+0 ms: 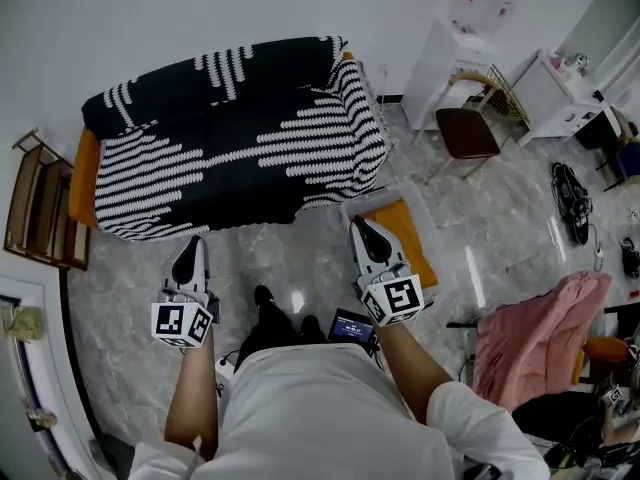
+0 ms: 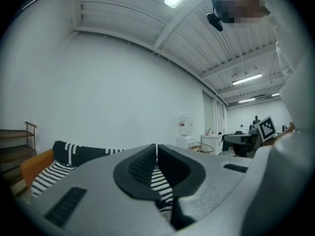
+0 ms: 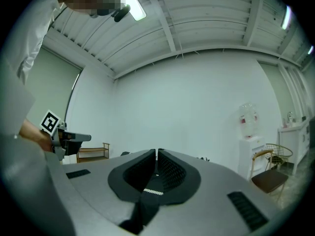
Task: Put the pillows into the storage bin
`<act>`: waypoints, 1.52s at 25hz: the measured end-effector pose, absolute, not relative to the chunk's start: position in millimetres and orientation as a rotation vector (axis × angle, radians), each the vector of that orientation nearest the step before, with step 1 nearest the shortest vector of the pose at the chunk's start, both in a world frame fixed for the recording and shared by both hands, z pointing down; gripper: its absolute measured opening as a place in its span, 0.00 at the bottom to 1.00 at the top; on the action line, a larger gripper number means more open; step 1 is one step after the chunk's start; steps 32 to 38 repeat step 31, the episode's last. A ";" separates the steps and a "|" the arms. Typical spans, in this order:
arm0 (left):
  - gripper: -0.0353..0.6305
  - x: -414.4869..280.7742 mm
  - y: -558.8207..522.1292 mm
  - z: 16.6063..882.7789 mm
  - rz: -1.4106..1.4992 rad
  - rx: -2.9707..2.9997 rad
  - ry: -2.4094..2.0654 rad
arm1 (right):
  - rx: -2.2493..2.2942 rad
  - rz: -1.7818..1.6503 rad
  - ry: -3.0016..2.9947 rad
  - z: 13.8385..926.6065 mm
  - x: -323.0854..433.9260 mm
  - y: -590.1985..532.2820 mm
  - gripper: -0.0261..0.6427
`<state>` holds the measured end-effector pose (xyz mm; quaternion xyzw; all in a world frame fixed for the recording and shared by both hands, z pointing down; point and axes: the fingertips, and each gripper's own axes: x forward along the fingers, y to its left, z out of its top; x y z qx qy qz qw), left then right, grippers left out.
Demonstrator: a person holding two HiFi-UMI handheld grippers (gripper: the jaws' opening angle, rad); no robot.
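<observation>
An orange pillow (image 1: 404, 234) lies inside the pale storage bin (image 1: 428, 218) on the floor, just right of the sofa. A black-and-white striped blanket (image 1: 230, 138) covers the sofa, whose orange arm (image 1: 84, 173) shows at the left. I see no loose pillow on the blanket. My right gripper (image 1: 360, 230) is shut and empty, and its tip is at the bin's near left edge. My left gripper (image 1: 190, 250) is shut and empty too, held in front of the sofa. In the left gripper view the shut gripper (image 2: 156, 149) points at the striped blanket (image 2: 74, 154).
A brown chair (image 1: 468, 130) and a white cabinet (image 1: 446, 56) stand right of the sofa. A wooden shelf (image 1: 40, 206) is at the far left. A pink cloth (image 1: 540, 333) and a white desk (image 1: 568, 96) are on the right. A water dispenser (image 3: 248, 119) stands by the wall.
</observation>
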<state>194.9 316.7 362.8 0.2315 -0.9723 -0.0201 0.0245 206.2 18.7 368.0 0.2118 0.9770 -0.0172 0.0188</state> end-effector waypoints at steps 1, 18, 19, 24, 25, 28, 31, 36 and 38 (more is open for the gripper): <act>0.07 194.6 316.0 362.8 -0.063 0.719 -3.007 | 0.658 -0.057 3.033 368.3 205.8 18.7 0.10; 0.07 187.6 302.3 368.0 -0.060 0.738 -2.988 | 0.652 -0.071 3.047 375.6 199.0 8.4 0.09; 0.07 187.4 301.8 367.2 -0.062 0.739 -2.989 | 0.651 -0.071 3.046 375.4 199.2 7.7 0.09; 0.07 184.8 295.2 363.4 -0.054 0.749 -2.985 | 0.647 -0.072 3.051 374.6 198.6 2.5 0.09; 0.07 185.0 295.0 363.2 -0.050 0.749 -2.985 | 0.648 -0.069 3.053 375.2 199.5 2.3 0.09; 0.07 185.1 295.0 364.7 -0.045 0.749 -2.984 | 0.653 -0.058 3.058 378.2 201.7 1.9 0.09; 0.07 183.3 294.4 367.4 -0.048 0.753 -2.980 | 0.655 -0.051 3.062 381.7 200.9 0.6 0.09; 0.07 183.3 294.4 367.4 -0.048 0.753 -2.980 | 0.655 -0.051 3.062 381.7 200.9 0.6 0.09; 0.07 183.3 294.4 367.4 -0.048 0.753 -2.980 | 0.655 -0.051 3.062 381.7 200.9 0.6 0.09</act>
